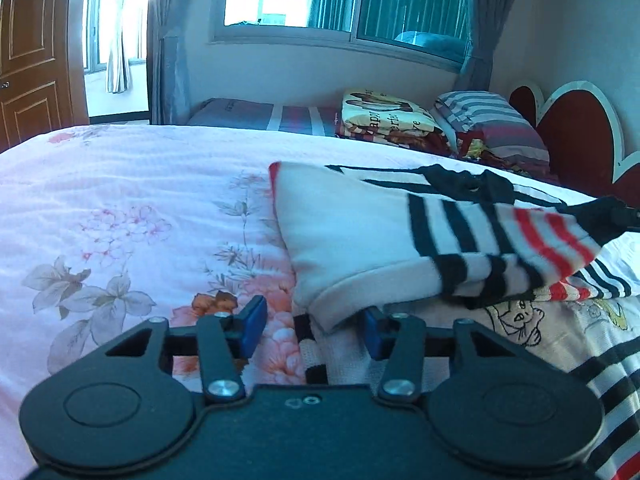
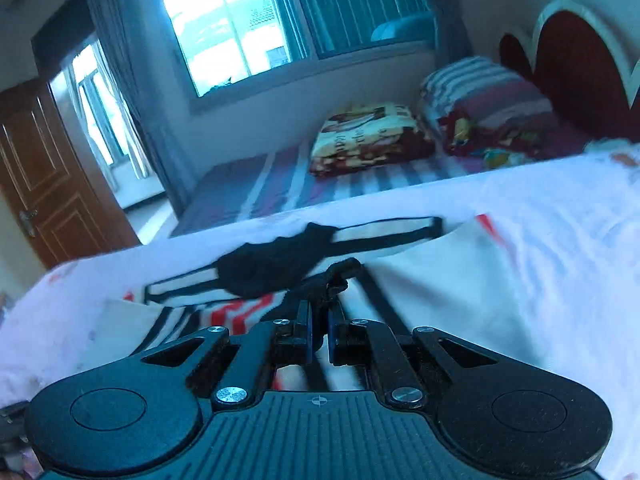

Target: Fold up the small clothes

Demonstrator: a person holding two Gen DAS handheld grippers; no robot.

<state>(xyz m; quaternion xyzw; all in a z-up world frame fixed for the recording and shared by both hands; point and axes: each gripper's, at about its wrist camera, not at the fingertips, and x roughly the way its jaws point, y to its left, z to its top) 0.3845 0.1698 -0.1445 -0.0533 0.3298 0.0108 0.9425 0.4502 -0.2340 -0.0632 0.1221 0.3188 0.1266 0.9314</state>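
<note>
Left jaws: wide apart, left gripper (image 1: 311, 330) low over the quilt, nothing held; white hem of the garment lay over the right blue pad.
Right jaws: narrow, right gripper (image 2: 319, 334) pinched dark fabric of the striped garment (image 1: 500, 240).
Garment: white with black and red stripes, lay part-folded on the floral quilt (image 1: 132, 216).
Background: folded blanket (image 1: 384, 118) and striped pillow (image 1: 484, 120) by red headboard (image 1: 576, 136).

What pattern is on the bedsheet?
Pink and grey flowers on the white bedsheet, clearest in the left wrist view.
</note>
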